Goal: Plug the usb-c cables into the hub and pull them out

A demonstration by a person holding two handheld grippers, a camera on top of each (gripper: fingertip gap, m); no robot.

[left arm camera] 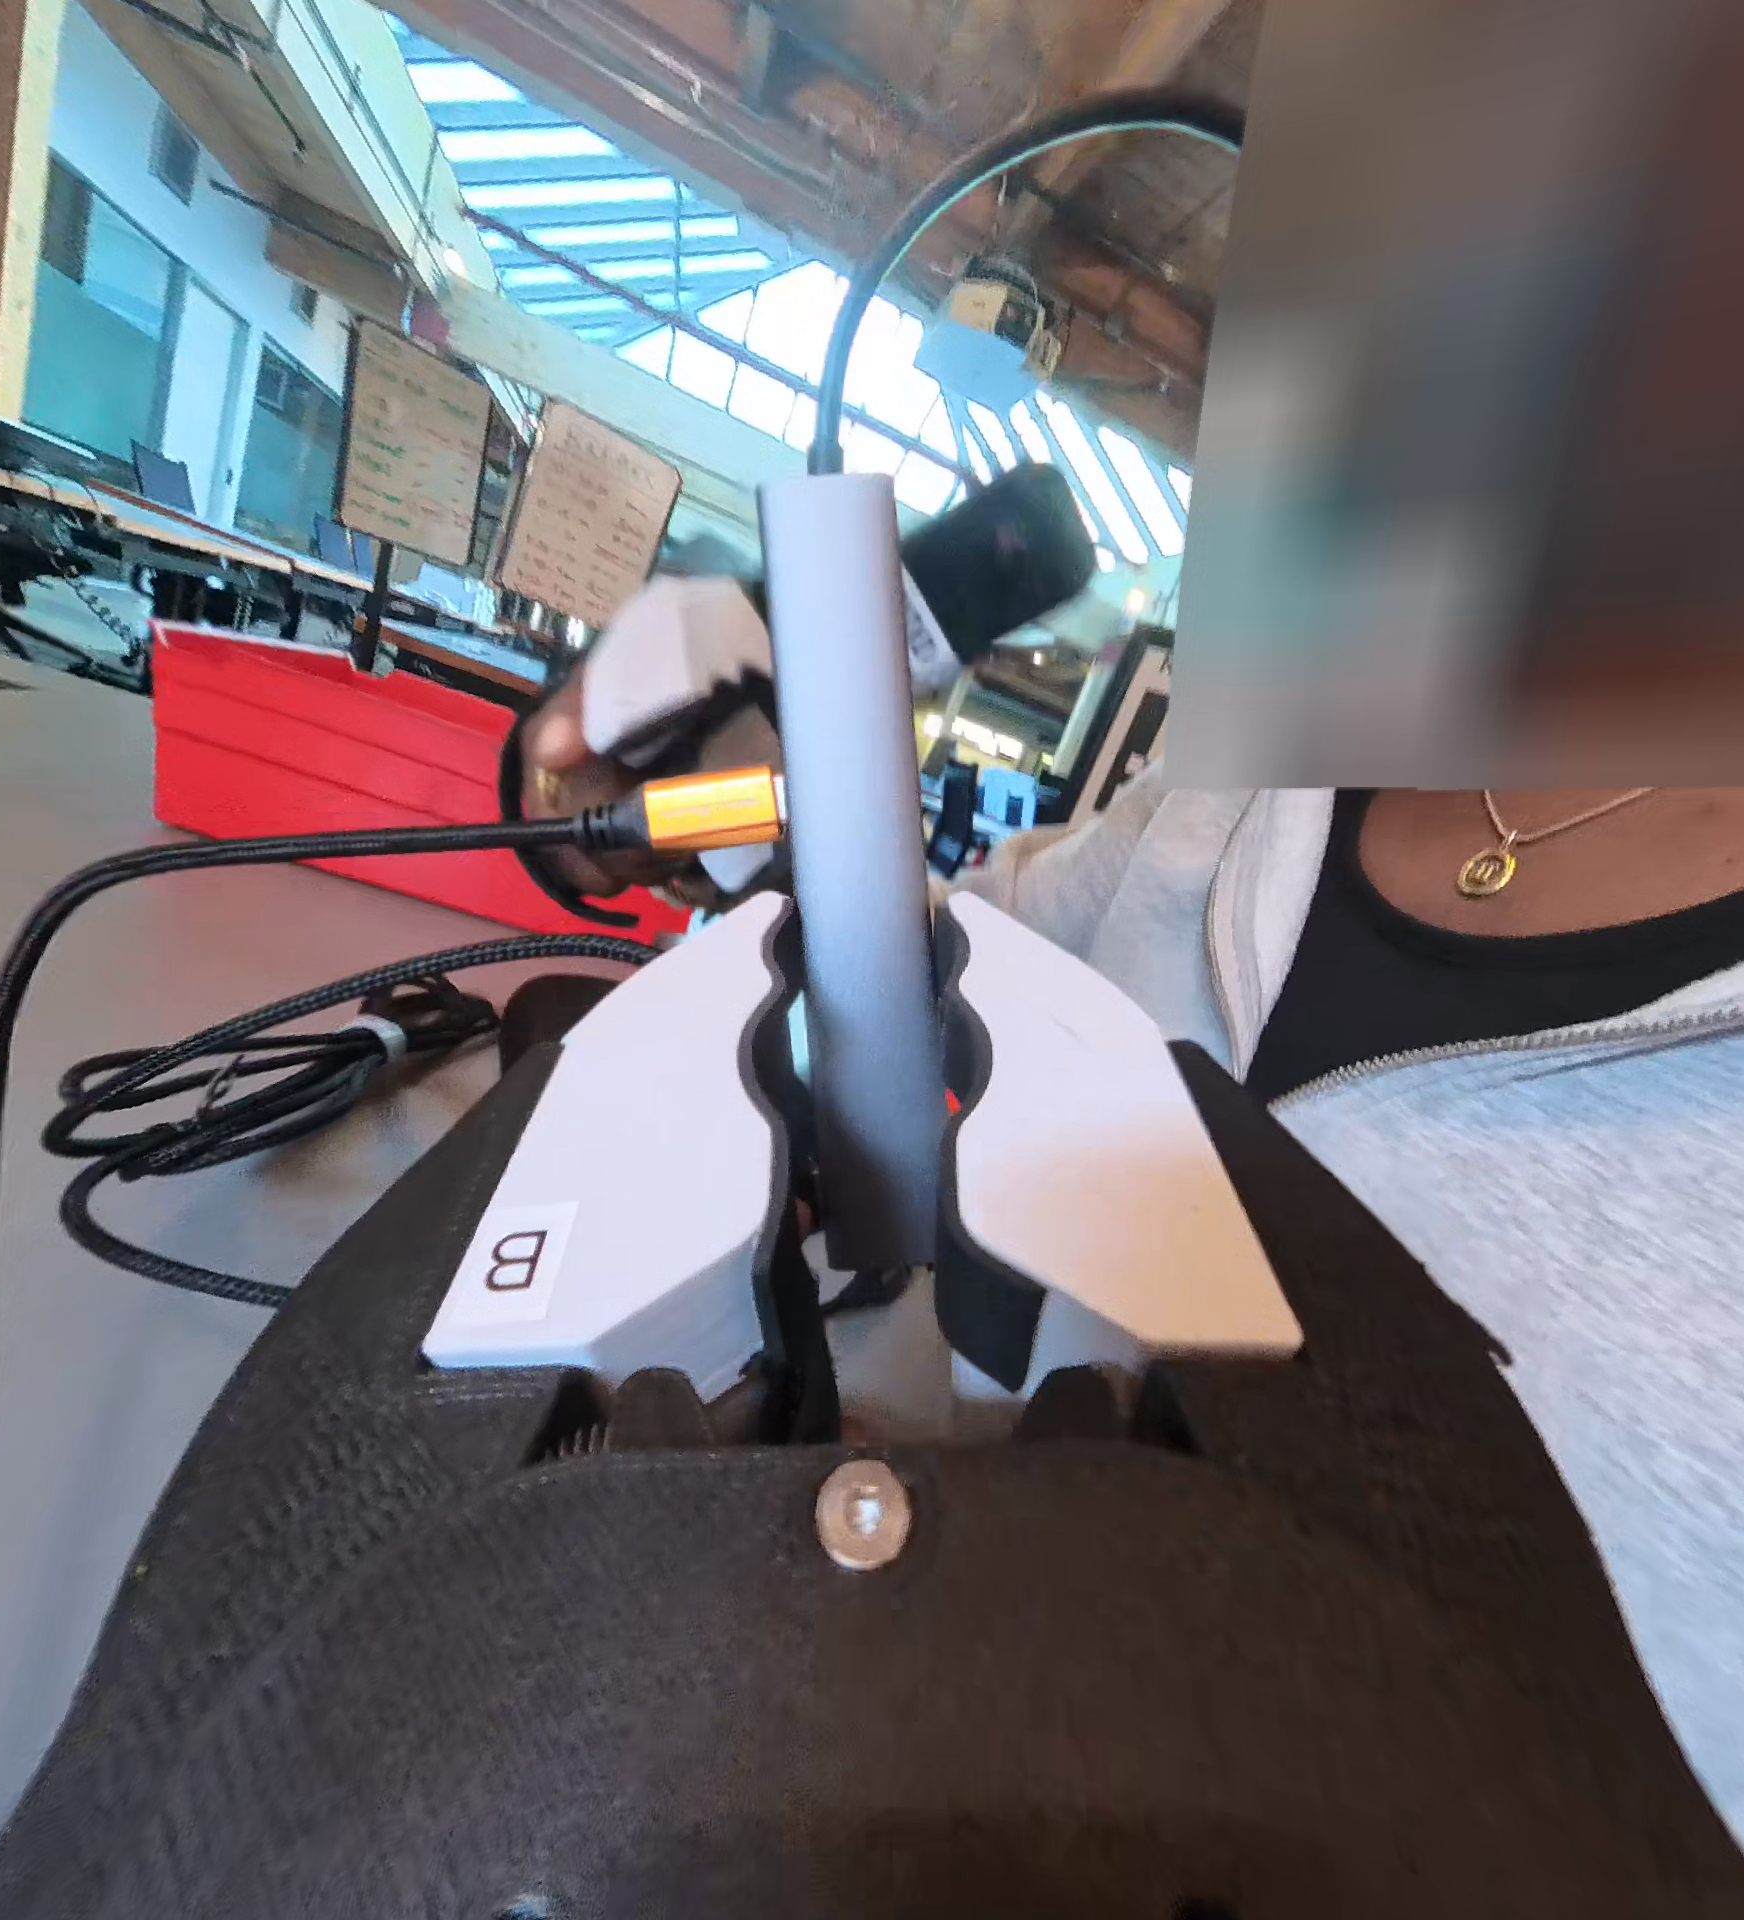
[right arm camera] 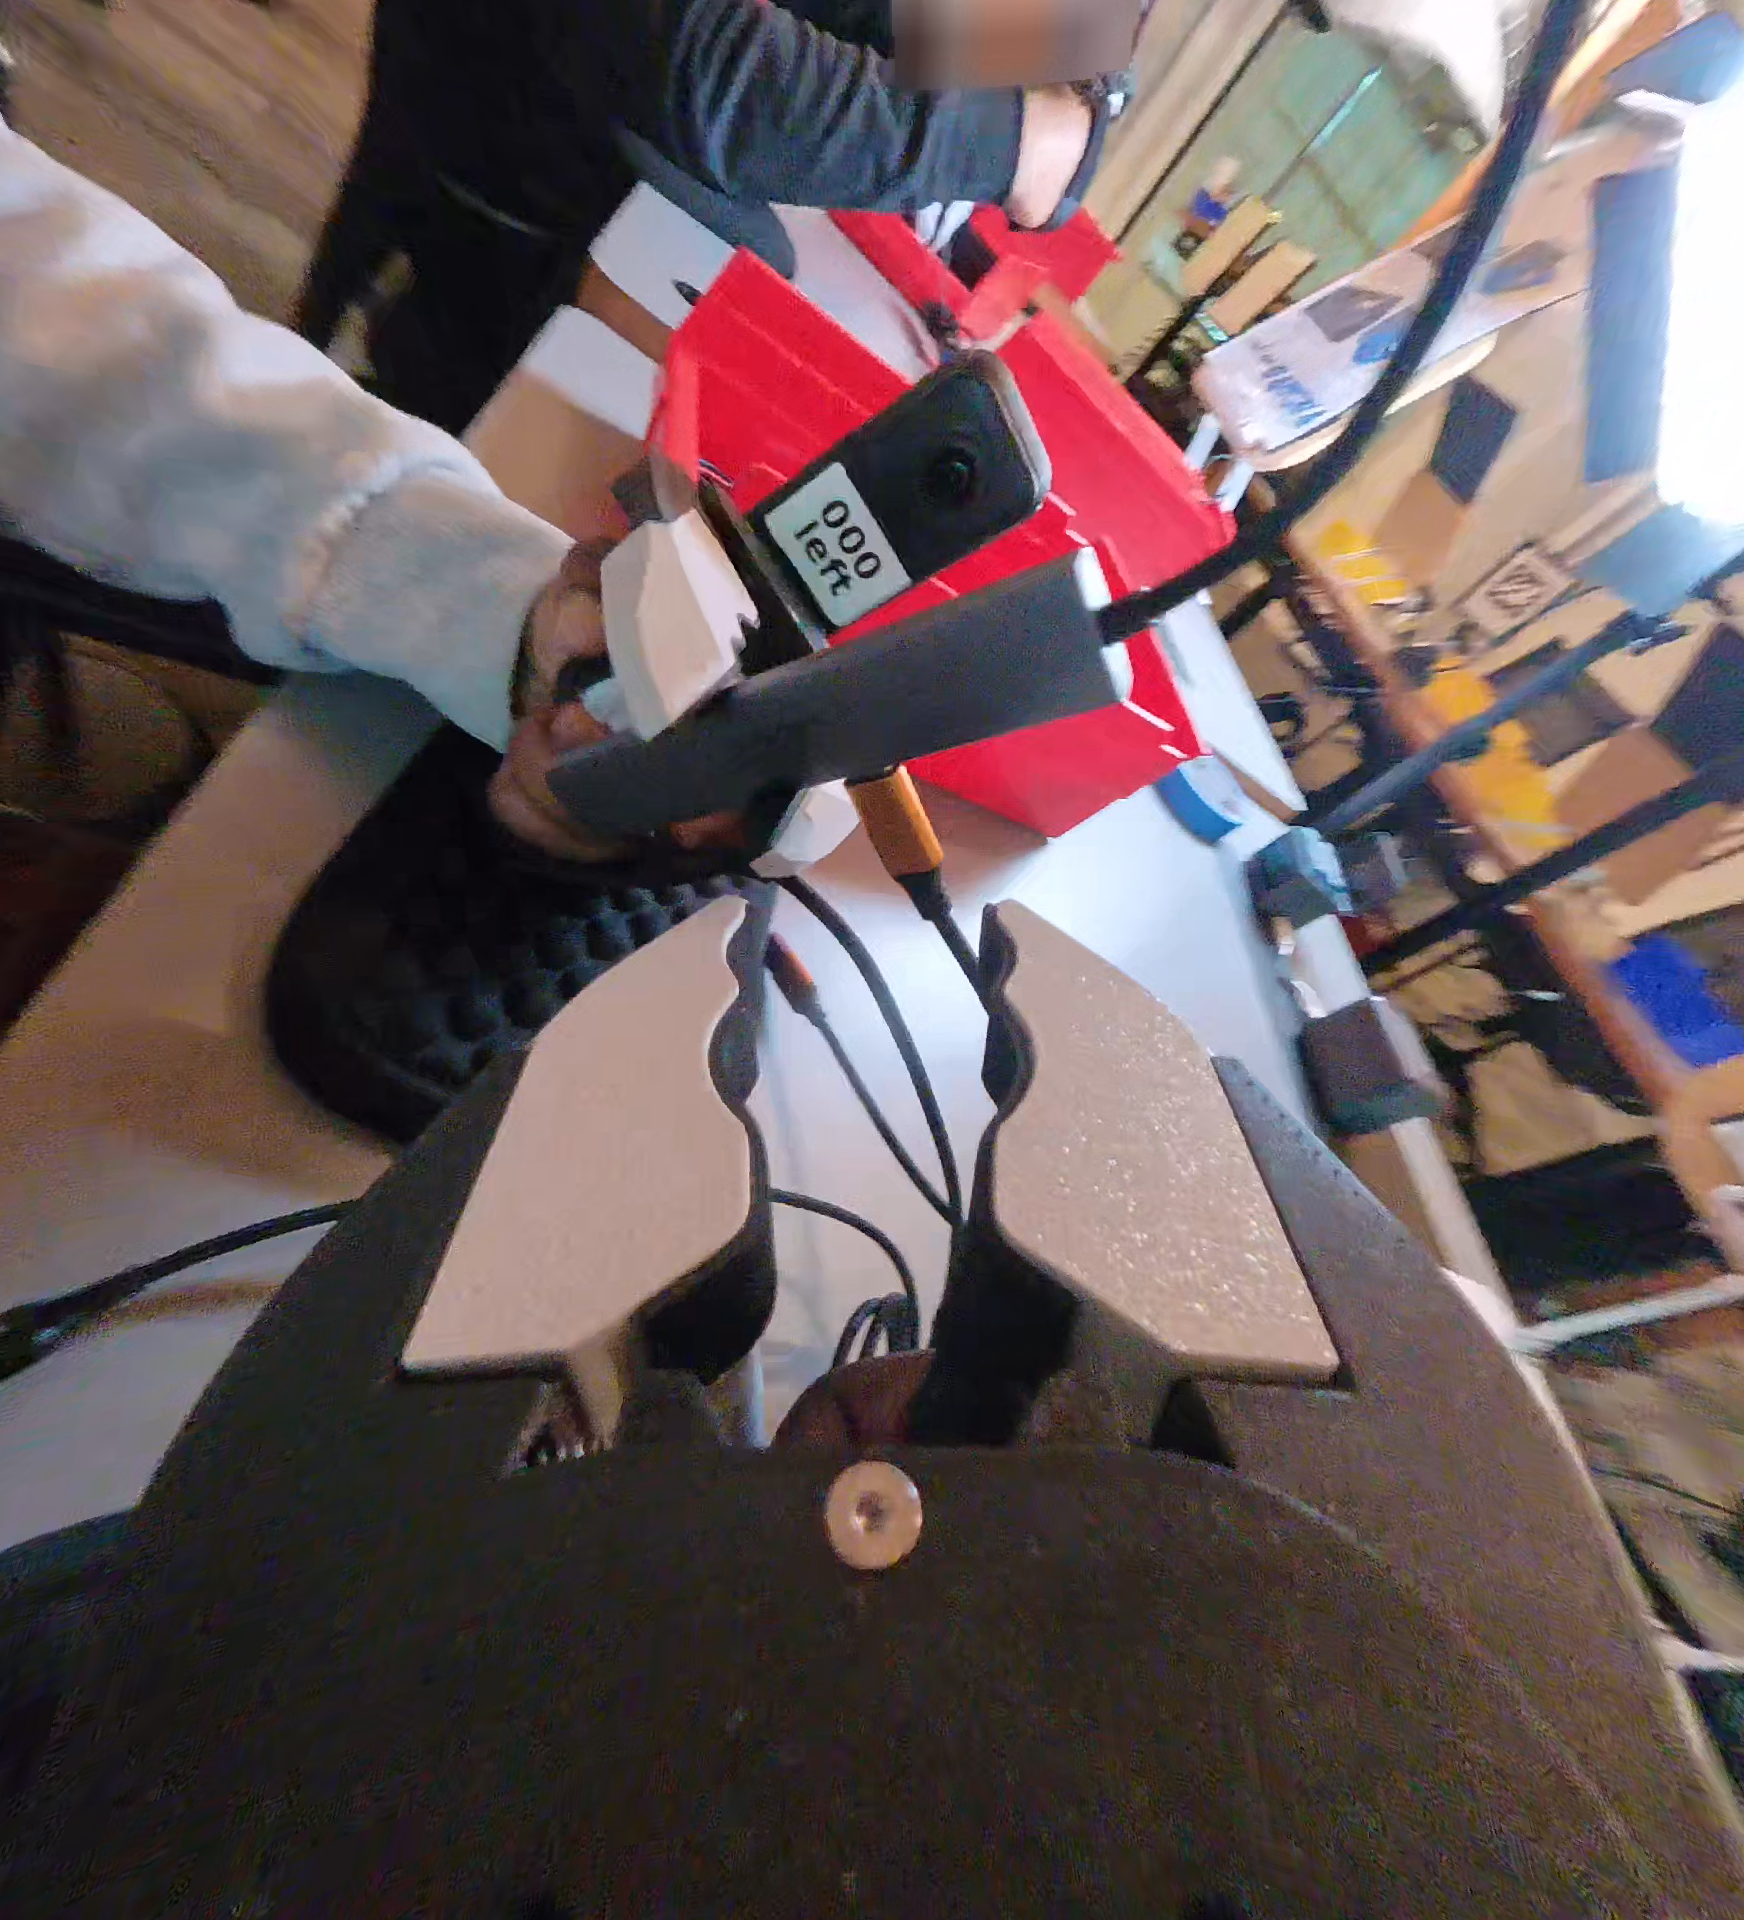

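My left gripper (left arm camera: 863, 914) is shut on the grey hub (left arm camera: 847, 727) and holds it upright above the table. An orange usb-c plug (left arm camera: 712, 810) on a black braided cable (left arm camera: 276, 847) sits in the hub's left side. The hub's own black cable (left arm camera: 847, 312) arcs up from its top. In the right wrist view the left gripper (right arm camera: 743, 727) holds the hub (right arm camera: 847, 675) with the orange plug (right arm camera: 899, 821) in its lower edge. My right gripper (right arm camera: 868, 920) is open just short of that plug, and the cable runs between its fingers. A second orange plug (right arm camera: 795, 977) lies below.
A red bin (left arm camera: 328, 748) stands on the table (left arm camera: 68, 831) behind the hub. Coiled black cables (left arm camera: 255, 1081) lie to the left. A black bumpy cushion (right arm camera: 452, 987) sits at the table edge. A person in dark clothes (right arm camera: 639, 104) stands by the bin.
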